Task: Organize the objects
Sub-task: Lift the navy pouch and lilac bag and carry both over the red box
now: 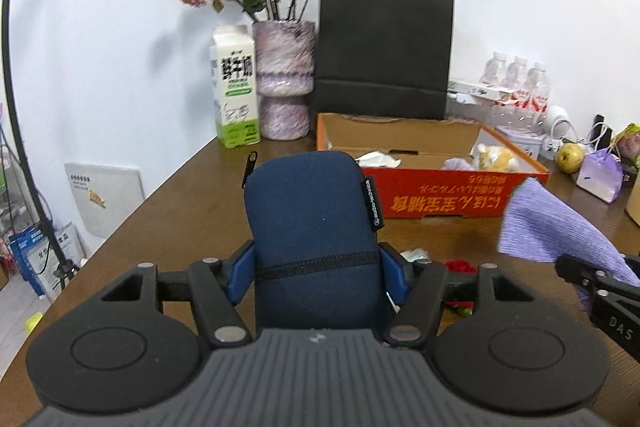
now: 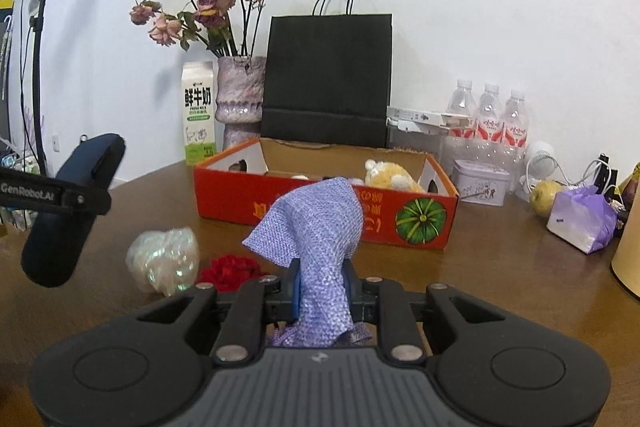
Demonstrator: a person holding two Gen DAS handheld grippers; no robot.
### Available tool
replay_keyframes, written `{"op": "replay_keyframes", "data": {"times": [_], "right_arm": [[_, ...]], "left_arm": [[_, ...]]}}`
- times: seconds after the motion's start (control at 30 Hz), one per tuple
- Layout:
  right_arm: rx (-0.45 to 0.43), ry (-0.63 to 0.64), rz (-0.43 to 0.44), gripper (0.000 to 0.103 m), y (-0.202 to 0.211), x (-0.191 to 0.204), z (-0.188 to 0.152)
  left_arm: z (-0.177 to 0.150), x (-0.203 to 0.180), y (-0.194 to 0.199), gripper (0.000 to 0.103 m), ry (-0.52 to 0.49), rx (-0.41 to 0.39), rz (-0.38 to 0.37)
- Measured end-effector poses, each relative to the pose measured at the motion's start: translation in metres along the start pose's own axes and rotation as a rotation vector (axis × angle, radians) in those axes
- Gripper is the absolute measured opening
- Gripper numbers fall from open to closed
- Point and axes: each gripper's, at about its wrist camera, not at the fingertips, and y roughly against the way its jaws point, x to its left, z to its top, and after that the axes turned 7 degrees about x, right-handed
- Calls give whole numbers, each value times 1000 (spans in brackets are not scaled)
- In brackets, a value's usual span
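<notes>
Honestly, the step in hand looks like carrying two things to the orange cardboard box (image 2: 320, 205) at once. The left gripper (image 1: 316, 277) is clamped on a navy audio-technica pouch (image 1: 310, 223), pads pressing both its sides, and the pouch stands up off the wooden table (image 2: 500, 267) on the near side of the box. The right gripper (image 2: 322, 291) is squeezed together on a lilac knitted cloth (image 2: 316, 227), which flops forward just in front of the box's near wall.

If it were me, I'd lift both clear over the near wall before letting go, since that wall is tall enough to snag the drooping cloth. I'd drop the pouch toward the left end of the box, where the floor looks barer; the right end already holds a yellow plush toy (image 2: 390, 177). I'd let the cloth go last so it doesn't drag out.

Counts, as far as I can see:
- three water bottles (image 2: 490, 119) behind and right of the box
- one milk carton (image 2: 198, 113) and one vase of dried roses (image 2: 240, 99) behind its left end
- one black paper bag (image 2: 328, 79) right behind it
- one tin (image 2: 480, 181) and one pear (image 2: 544, 195) off its right end
- one crumpled iridescent wrapper (image 2: 164, 259) and one red fabric flower (image 2: 230, 271) in front of it, still on the table
</notes>
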Motion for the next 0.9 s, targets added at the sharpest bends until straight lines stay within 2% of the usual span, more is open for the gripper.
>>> {"op": "replay_keyframes", "data": {"times": [0.47, 0.9], "right_arm": [[-46, 11, 7, 17, -12, 5, 43], [-88, -1, -9, 17, -44, 3, 81]], "left_arm": [[32, -30, -9, 65, -18, -35, -60], [70, -45, -38, 65, 25, -57, -83]]}}
